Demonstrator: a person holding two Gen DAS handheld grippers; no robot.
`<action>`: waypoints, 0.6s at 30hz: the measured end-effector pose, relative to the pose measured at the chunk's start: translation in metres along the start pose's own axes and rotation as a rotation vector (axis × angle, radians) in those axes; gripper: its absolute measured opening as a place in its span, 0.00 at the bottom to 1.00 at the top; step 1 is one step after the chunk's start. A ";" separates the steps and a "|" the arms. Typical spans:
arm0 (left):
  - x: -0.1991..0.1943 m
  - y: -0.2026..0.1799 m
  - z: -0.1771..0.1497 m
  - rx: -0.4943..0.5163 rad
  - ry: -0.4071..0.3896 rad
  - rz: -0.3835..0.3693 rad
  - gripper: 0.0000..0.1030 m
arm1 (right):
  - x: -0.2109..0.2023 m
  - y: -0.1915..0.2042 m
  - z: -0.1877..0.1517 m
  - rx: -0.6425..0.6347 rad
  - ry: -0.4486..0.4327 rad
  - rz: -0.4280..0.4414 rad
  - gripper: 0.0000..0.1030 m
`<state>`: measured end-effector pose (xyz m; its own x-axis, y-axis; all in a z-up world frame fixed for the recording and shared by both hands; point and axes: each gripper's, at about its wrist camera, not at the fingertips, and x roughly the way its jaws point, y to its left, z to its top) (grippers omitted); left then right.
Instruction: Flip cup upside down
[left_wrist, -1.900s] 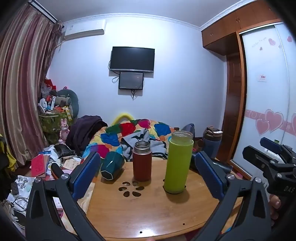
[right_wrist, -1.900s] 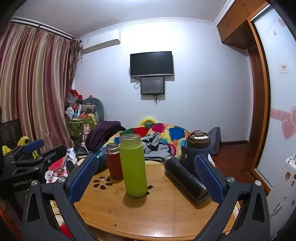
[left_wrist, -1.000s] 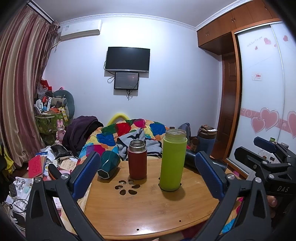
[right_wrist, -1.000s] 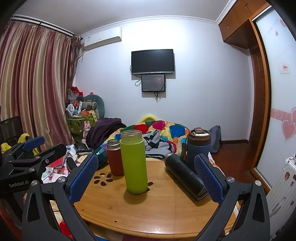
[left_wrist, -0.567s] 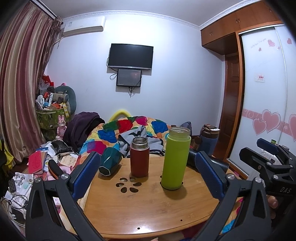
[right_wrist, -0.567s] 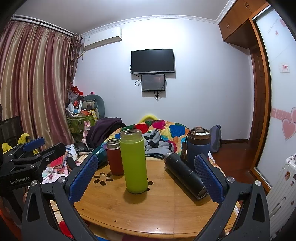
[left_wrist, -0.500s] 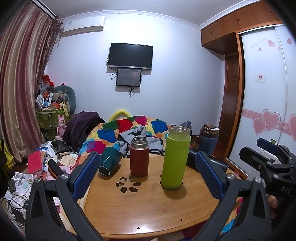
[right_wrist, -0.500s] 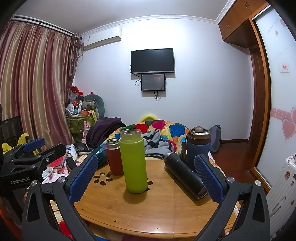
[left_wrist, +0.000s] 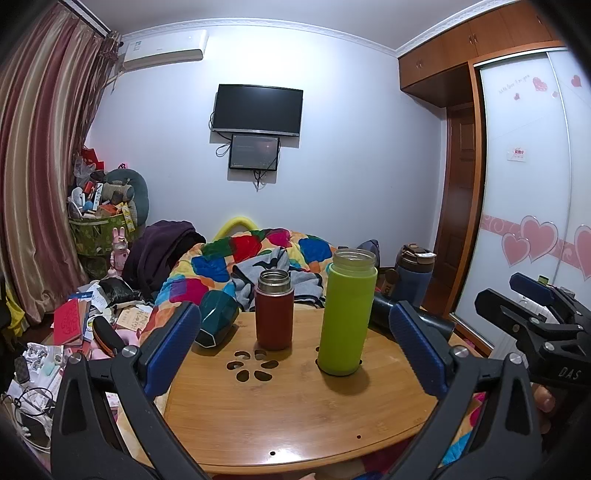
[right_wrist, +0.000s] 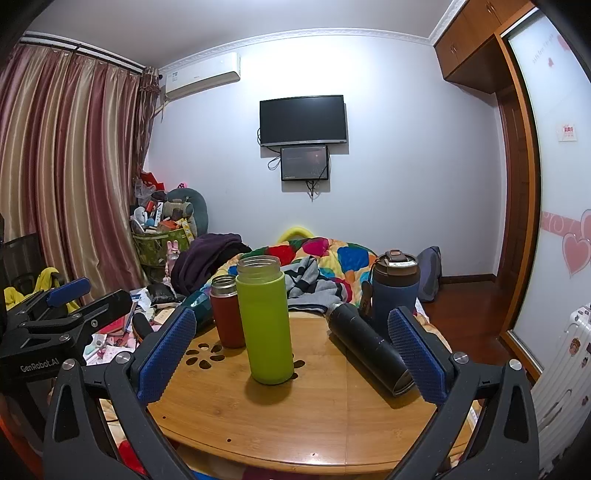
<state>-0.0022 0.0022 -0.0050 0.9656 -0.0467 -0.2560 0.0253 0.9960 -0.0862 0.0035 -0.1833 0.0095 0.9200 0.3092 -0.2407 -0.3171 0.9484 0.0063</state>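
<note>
A round wooden table (left_wrist: 280, 413) holds several cups. A lime green bottle (left_wrist: 346, 312) stands upright with its mouth up, also in the right wrist view (right_wrist: 265, 320). A red steel-rimmed cup (left_wrist: 274, 309) stands upright left of it, also seen from the right (right_wrist: 226, 311). A dark teal cup (left_wrist: 216, 323) lies on its side at the left edge. A black flask (right_wrist: 369, 352) lies on its side at the right. My left gripper (left_wrist: 295, 350) is open and empty in front of the cups. My right gripper (right_wrist: 291, 356) is open and empty.
A navy tumbler with a brown lid (right_wrist: 395, 291) stands at the table's far right. A bed with a colourful quilt (left_wrist: 258, 254) lies behind the table. Clutter covers the floor at left (left_wrist: 70, 332). The table has flower-shaped cut-outs (left_wrist: 251, 365).
Both grippers stay open and nearly still; the views have only drifted slightly. Nothing on the table has moved.
</note>
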 end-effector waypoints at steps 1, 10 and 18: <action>0.000 -0.001 0.000 0.001 0.001 -0.001 1.00 | 0.000 0.000 0.000 0.000 0.000 -0.001 1.00; 0.000 -0.001 0.000 0.001 0.004 -0.005 1.00 | 0.000 -0.001 -0.001 0.004 0.002 -0.001 1.00; 0.000 -0.001 -0.001 -0.002 0.003 -0.015 1.00 | 0.000 -0.001 0.000 0.005 0.002 0.000 1.00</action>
<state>-0.0024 0.0010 -0.0059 0.9642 -0.0616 -0.2579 0.0391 0.9950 -0.0916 0.0039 -0.1843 0.0092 0.9196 0.3089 -0.2428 -0.3157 0.9488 0.0116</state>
